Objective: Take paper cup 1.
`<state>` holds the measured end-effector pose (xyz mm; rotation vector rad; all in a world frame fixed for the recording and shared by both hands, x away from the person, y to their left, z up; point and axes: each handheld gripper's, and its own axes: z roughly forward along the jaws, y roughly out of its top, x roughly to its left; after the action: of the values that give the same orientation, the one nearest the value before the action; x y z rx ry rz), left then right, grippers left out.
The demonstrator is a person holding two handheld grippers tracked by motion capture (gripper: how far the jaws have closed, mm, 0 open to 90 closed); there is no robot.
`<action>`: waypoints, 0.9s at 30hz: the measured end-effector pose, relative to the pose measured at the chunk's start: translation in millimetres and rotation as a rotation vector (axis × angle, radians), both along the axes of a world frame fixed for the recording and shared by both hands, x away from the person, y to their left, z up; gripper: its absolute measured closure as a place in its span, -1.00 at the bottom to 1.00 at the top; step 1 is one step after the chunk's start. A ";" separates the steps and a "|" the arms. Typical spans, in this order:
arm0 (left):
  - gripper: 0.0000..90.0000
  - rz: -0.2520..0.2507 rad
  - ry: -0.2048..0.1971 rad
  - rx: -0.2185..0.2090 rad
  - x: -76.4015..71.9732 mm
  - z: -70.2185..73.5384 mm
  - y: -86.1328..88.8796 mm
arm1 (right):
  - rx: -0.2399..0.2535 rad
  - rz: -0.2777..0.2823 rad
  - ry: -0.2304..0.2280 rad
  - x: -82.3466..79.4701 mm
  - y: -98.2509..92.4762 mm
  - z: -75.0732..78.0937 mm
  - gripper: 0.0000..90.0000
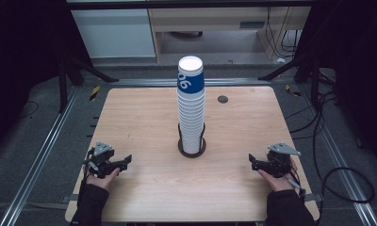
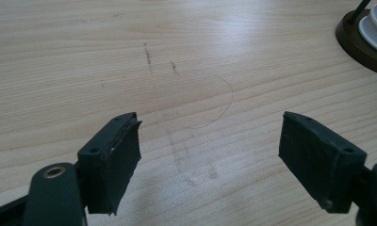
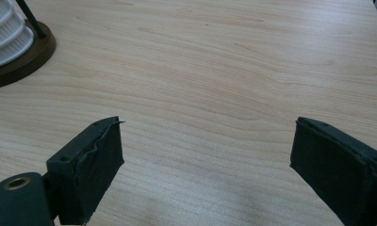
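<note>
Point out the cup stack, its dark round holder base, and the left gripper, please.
cup stack (image 1: 191,110): high view, on the white ribbed middle of the stack.
holder base (image 1: 192,152): high view, on the front rim of the dark ring.
left gripper (image 1: 127,160): high view, between its jaw tips.
</note>
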<state>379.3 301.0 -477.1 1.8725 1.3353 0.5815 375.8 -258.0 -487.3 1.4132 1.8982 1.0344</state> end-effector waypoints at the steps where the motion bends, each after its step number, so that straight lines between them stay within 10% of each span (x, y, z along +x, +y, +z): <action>1: -0.55 0.000 0.000 0.000 0.1 -0.3 -0.1 | 0.003 -0.002 0.002 0.0 -0.1 -0.1 -0.78; 27: -0.54 -0.024 -0.007 -0.005 -2.7 0.9 -3.5 | 0.075 0.059 -0.091 -1.5 14.5 41.0 -0.77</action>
<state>376.6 297.5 -476.2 1.8782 1.3069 0.5718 374.3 -243.5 -446.3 1.3344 1.8625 1.1888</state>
